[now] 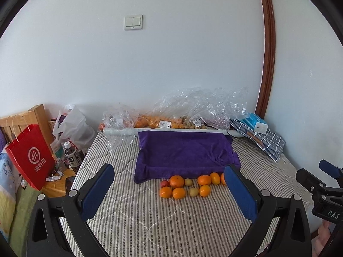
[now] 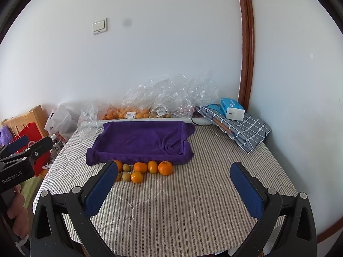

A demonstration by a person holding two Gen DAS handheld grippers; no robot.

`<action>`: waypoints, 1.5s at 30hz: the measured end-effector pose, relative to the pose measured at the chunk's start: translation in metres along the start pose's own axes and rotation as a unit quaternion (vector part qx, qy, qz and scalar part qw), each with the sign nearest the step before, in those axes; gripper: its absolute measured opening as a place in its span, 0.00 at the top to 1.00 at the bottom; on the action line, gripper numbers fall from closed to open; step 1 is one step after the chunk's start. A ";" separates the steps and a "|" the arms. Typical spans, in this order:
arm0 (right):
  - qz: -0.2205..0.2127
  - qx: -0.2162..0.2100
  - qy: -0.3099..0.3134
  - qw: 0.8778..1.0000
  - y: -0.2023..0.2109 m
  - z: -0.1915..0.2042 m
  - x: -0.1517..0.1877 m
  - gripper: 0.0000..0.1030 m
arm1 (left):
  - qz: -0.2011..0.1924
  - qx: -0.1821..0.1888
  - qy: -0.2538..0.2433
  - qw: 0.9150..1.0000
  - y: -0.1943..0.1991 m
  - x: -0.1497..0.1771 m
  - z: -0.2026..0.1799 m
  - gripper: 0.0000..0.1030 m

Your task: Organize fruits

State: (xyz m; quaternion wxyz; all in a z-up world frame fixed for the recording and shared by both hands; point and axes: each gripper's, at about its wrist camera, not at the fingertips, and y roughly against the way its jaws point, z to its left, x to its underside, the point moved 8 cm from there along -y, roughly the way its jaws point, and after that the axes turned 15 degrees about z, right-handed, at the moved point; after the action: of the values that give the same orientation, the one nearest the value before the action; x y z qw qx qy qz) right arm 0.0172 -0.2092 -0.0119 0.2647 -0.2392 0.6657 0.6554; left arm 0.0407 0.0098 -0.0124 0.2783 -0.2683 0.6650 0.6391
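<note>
Several oranges (image 1: 177, 181) (image 2: 165, 168) and small yellow-green fruits (image 1: 193, 192) (image 2: 126, 168) lie in two short rows on the striped cloth, just in front of a purple towel-lined tray (image 1: 184, 154) (image 2: 141, 142). One small red fruit (image 1: 164, 183) sits at the left end of the back row. My left gripper (image 1: 169, 189) hovers open a little short of the fruit, nothing between its blue pads. My right gripper (image 2: 173, 189) is open too, held to the right of the fruit and short of it. Each gripper shows at the edge of the other's view.
Clear plastic bags (image 1: 193, 109) with more fruit lie along the wall behind the tray. A checked cloth with a tissue box (image 2: 232, 108) sits at the back right. A red paper bag (image 1: 32, 156), bottles and a white bag stand off the table's left edge.
</note>
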 end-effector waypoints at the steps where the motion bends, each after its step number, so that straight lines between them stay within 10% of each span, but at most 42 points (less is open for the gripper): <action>1: 0.002 -0.001 -0.001 1.000 -0.002 -0.001 0.001 0.00 | 0.000 0.001 0.000 1.000 -0.001 0.000 0.000 0.00; 18: 0.004 -0.022 -0.007 1.000 -0.021 -0.002 0.001 0.00 | 0.012 0.007 0.016 1.000 -0.021 0.006 0.005 0.00; 45: 0.150 -0.032 -0.008 0.988 -0.228 0.001 0.031 0.18 | 0.149 -0.045 0.008 0.988 -0.199 0.050 0.069 0.04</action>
State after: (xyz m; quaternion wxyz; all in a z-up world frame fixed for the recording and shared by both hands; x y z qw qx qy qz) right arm 0.1457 -0.2131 -0.2022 0.1608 -0.1404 0.6703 0.7107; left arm 0.1494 0.0706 -0.1898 0.1619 -0.1839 0.6702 0.7005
